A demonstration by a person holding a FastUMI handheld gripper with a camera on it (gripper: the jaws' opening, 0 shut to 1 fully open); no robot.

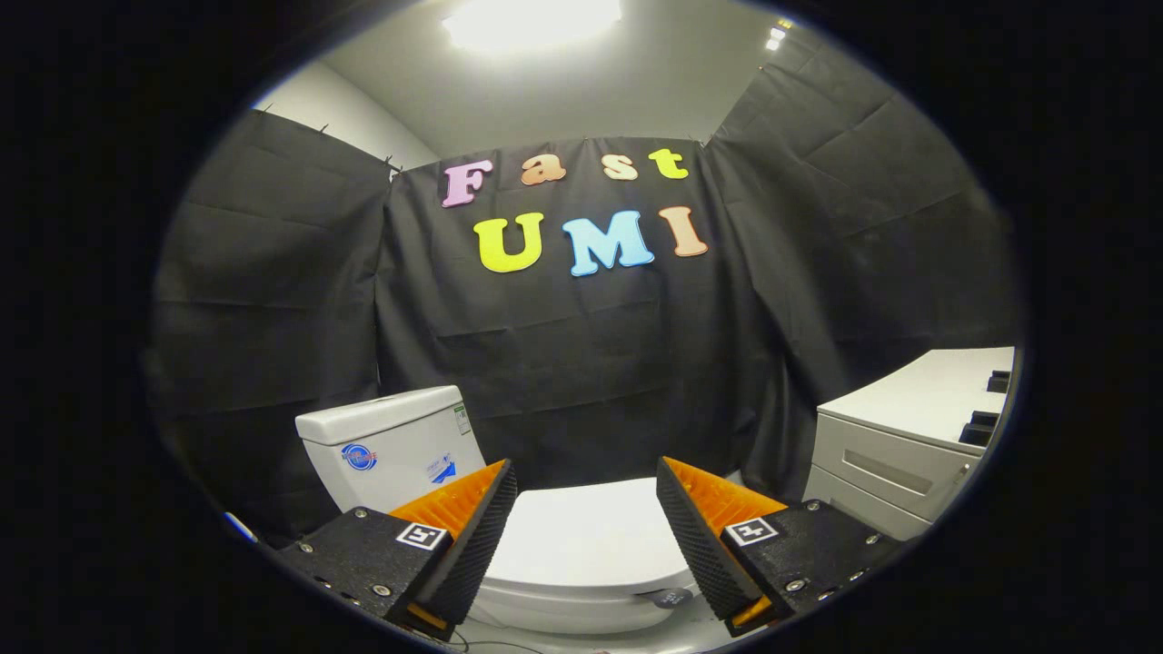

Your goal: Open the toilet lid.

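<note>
A: From the gripper view, where does the toilet lid (586, 536) sit?

B: It lies flat and closed on the bowl, showing between the fingers and a little beyond them. The gripper (586, 481) has its fingers spread wide, holding nothing and touching nothing.

A: And around the lid?

B: The cistern (386, 445) stands behind the lid and off to one side, against the black cloth wall (581, 363). A pale drawer cabinet (909, 436) stands well apart on the lid's other side.

A: How will the lid handle?

B: I judge it a stiff, smooth plastic shell, fairly light, hinged at the cistern end. It looks slippery, so I'd hook a finger under the front lip, farthest from the cistern, rather than pinch the top.

A: Any writing?

B: A round blue sticker (359, 456) and a smaller label (442, 470) sit on the cistern front, too small to tell.
</note>
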